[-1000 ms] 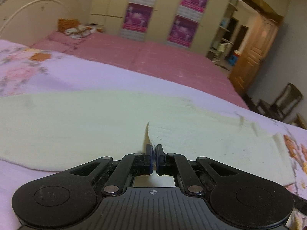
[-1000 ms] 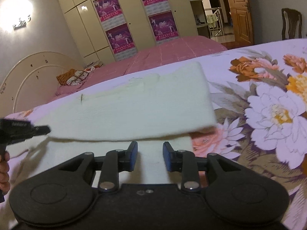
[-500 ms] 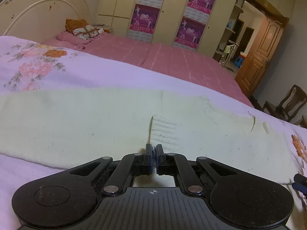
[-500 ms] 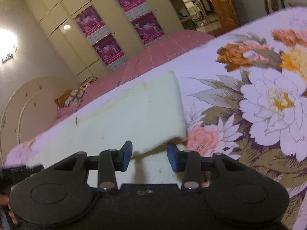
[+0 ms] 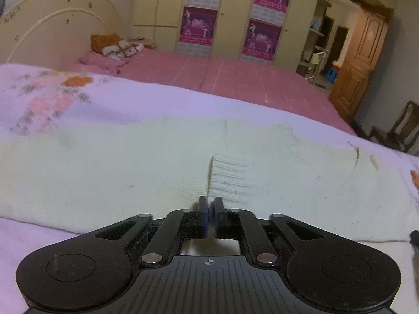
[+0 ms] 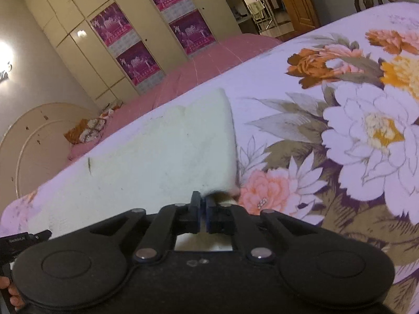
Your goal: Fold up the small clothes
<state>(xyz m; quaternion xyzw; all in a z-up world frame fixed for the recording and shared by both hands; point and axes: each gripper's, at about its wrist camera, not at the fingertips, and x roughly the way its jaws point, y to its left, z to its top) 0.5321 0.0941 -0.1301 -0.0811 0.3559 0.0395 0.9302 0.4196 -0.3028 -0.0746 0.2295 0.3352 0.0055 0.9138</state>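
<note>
A pale cream knit garment lies spread flat on the floral bedsheet, with a ribbed cuff folded over its middle. My left gripper is shut on the garment's near edge by that cuff. In the right wrist view the same garment runs off to the left. My right gripper is shut on its near right corner.
A pink bedspread lies beyond the floral sheet, with pillows by the headboard. Wardrobes with purple posters line the far wall. A wooden door and a chair stand at the right.
My right gripper has closed on the garment's corner; it was open a second ago. The left gripper has stayed shut on the edge while the garment settled flatter.
</note>
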